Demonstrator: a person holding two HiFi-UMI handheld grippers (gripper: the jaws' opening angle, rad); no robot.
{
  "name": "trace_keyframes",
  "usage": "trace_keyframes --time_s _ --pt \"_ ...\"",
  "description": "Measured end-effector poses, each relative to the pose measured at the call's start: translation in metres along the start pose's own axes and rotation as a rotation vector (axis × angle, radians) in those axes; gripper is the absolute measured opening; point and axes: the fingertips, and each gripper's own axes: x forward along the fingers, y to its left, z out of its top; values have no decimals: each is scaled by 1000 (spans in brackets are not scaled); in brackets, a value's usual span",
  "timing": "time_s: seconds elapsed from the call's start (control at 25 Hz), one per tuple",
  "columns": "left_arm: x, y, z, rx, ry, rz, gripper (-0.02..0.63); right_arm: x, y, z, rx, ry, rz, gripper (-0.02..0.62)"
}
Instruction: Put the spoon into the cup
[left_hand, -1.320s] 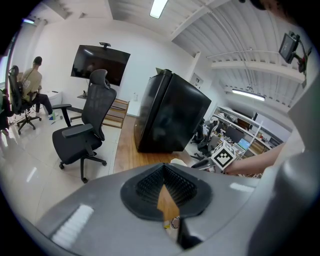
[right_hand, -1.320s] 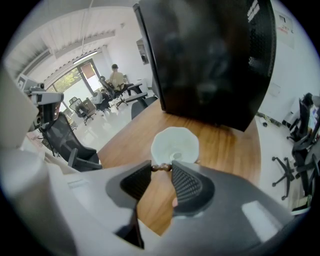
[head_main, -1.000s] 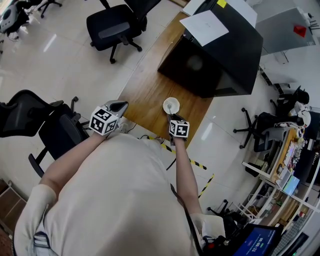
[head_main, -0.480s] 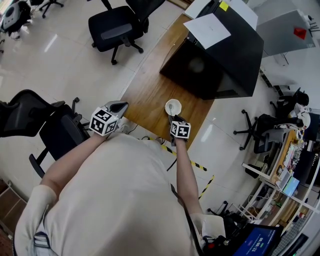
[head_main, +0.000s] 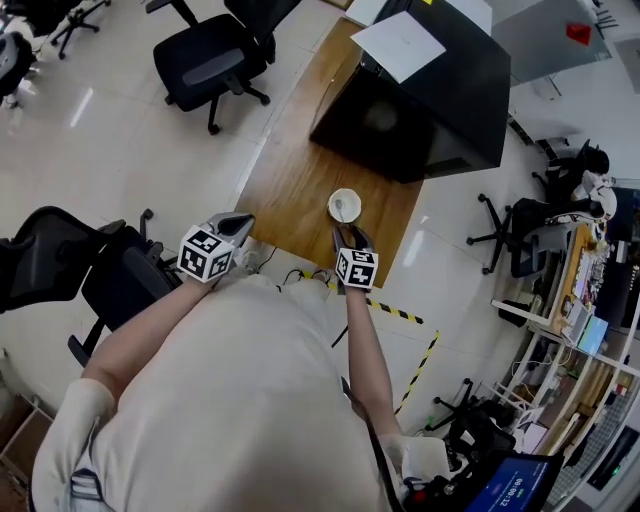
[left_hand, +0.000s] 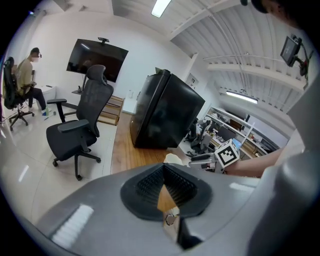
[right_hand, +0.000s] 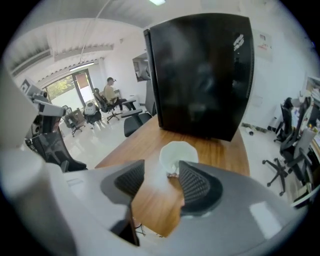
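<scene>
A white paper cup (head_main: 344, 205) stands near the front edge of the wooden table (head_main: 290, 180). The spoon (head_main: 345, 209) lies inside the cup, its bowl showing pale grey. My right gripper (head_main: 350, 238) hovers just in front of the cup. Its jaws have just been opening and now stand wide apart, with nothing between them. In the right gripper view, the cup (right_hand: 178, 157) sits just beyond the open right gripper (right_hand: 161, 172). My left gripper (head_main: 238, 218) hangs off the table's left front corner, shut and empty, and the left gripper (left_hand: 163, 172) points toward the cup (left_hand: 172, 159).
A big black box (head_main: 420, 100) fills the far end of the table, with a sheet of paper (head_main: 398, 45) on top. Office chairs stand at the far left (head_main: 205, 60) and close at my left (head_main: 60, 260). Yellow-black tape (head_main: 400, 315) marks the floor.
The right gripper's jaws have spread apart and it has drawn back a little from the cup, leaving the spoon inside. The left gripper has stayed where it was.
</scene>
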Motion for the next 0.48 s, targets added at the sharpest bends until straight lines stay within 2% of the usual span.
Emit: trace_keyframes --time_s 0.12,0.28,0.48 --pt "2 -5 -3 24 25 -39 0 -17 13 0 30 -59 -10 218" --pt "6 -23 7 100 42 -63 0 -38 24 10 55 -166 33 218" --pt "11 -31 31 137 0 -27 0 -67 27 20 54 -309 112 210"
